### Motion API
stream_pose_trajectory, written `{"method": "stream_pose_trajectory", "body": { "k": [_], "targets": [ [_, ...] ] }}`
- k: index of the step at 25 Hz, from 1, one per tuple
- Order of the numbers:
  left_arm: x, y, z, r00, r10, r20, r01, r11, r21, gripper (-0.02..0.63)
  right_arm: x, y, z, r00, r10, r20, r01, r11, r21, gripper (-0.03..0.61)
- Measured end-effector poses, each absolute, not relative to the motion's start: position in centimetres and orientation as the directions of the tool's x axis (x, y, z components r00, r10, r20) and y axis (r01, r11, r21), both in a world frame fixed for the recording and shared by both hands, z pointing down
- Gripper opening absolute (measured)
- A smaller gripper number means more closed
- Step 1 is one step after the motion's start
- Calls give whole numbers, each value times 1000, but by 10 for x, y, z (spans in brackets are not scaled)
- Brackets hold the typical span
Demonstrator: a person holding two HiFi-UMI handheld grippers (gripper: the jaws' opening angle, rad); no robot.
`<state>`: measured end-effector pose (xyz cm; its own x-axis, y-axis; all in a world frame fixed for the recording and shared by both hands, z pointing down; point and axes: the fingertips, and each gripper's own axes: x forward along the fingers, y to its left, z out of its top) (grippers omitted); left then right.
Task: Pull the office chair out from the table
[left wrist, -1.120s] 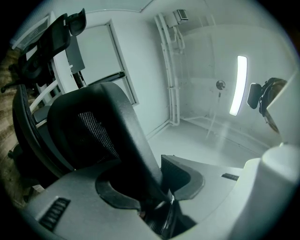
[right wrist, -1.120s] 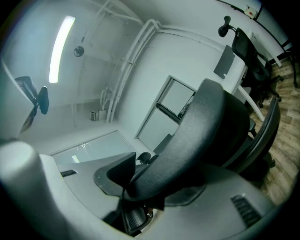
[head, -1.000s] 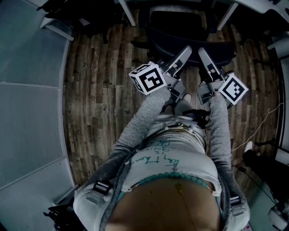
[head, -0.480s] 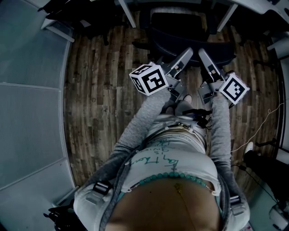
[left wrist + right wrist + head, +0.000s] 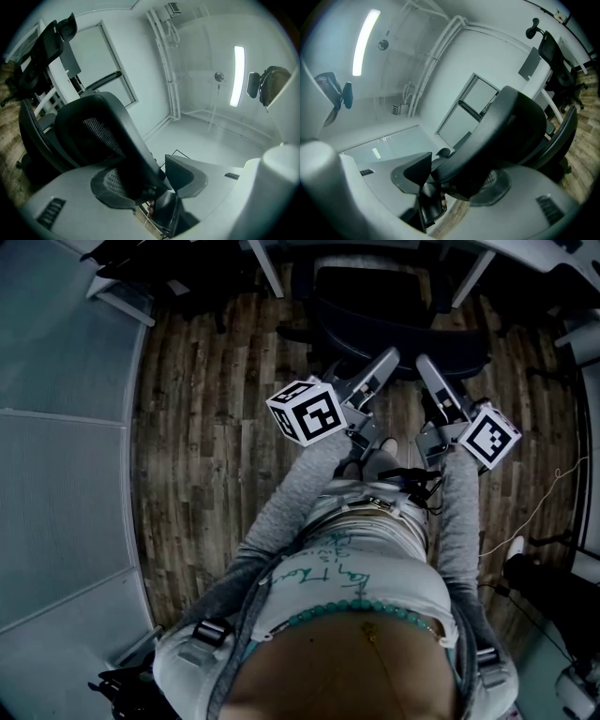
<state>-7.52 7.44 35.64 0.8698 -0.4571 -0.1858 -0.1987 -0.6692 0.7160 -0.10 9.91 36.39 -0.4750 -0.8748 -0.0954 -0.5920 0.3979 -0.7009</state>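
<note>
Head view: black mesh-back office chair (image 5: 375,306) is at top centre on the brown wood-plank floor (image 5: 206,427), its seat between the white table legs (image 5: 265,268). It looks only partly clear of the table. Left gripper (image 5: 380,362) and right gripper (image 5: 427,367) reach side by side to the near side of the chair's back.

Left gripper view: jaws (image 5: 150,180) are wide and have just been opening. The hard black plastic back rim (image 5: 133,154) runs between them and lies along one jaw. The other pad stands off, so there's no clamp.

Right gripper view: same story, mirrored. Jaws (image 5: 454,180) are spread and have just been opening. The rim (image 5: 487,150) passes between them, unpinched.

Handling, my read:
- Bulky and fairly heavy, but it should roll, so a steady level pull will do and no lift is needed.
- The rim is stiff and smooth and may slip, so bite deep.
- The mesh (image 5: 98,136) is soft and gives, so don't grab it.
- The seat likely swivels and the back may recline. Hold the rim with both grippers apart and pull evenly, or it will yaw.
</note>
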Motion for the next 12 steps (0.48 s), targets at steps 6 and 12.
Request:
{"method": "stream_pose_trajectory", "body": {
  "k": [6,12],
  "targets": [
    [-81,78,360,866,-470,-171,-224,-670,708,209,-1,109,370,-480,-875,-69,-613,391,-687,233],
    [-93,81,363,864,-481,-147,-274,-697,663,210,-2,115,377,-473,-880,-37,-637,371,-675,232]
  ]
}}
